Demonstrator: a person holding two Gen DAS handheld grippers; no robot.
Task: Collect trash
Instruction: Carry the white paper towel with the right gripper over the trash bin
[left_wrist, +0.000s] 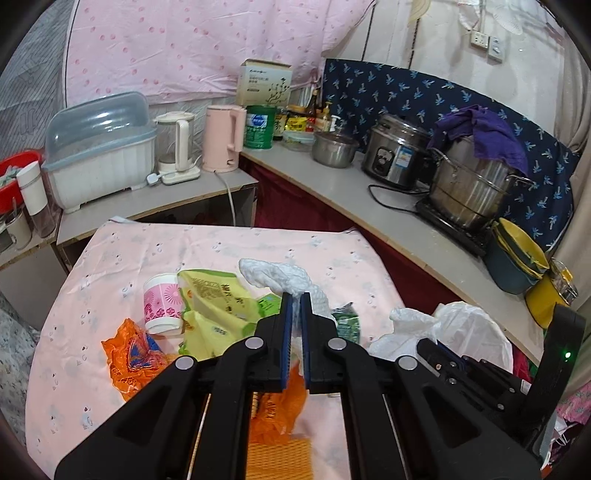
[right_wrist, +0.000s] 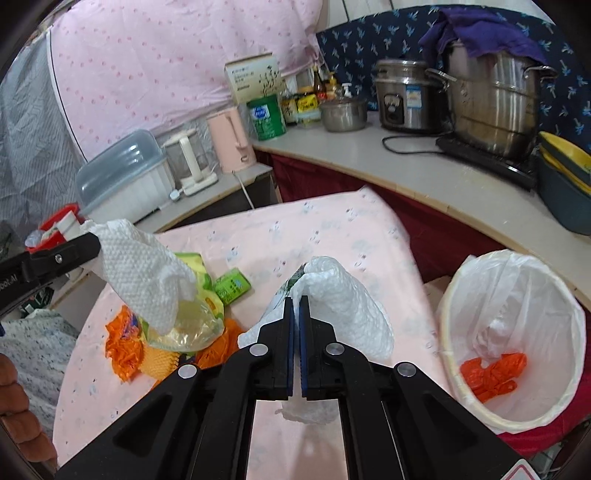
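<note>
Both grippers, left gripper (left_wrist: 295, 297) and right gripper (right_wrist: 296, 301), each pinch a paper towel (right_wrist: 347, 295).

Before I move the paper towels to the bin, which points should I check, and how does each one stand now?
1. Left gripper shut on the white embossed paper towel: ok.
2. Right gripper shut on the second white paper towel: ok.
3. White-lined round trash bin mouth open: ok.
4. Room in the bin, which holds only an orange plastic wrapper: ok.
5. Towels free of other trash: cannot tell.
</note>
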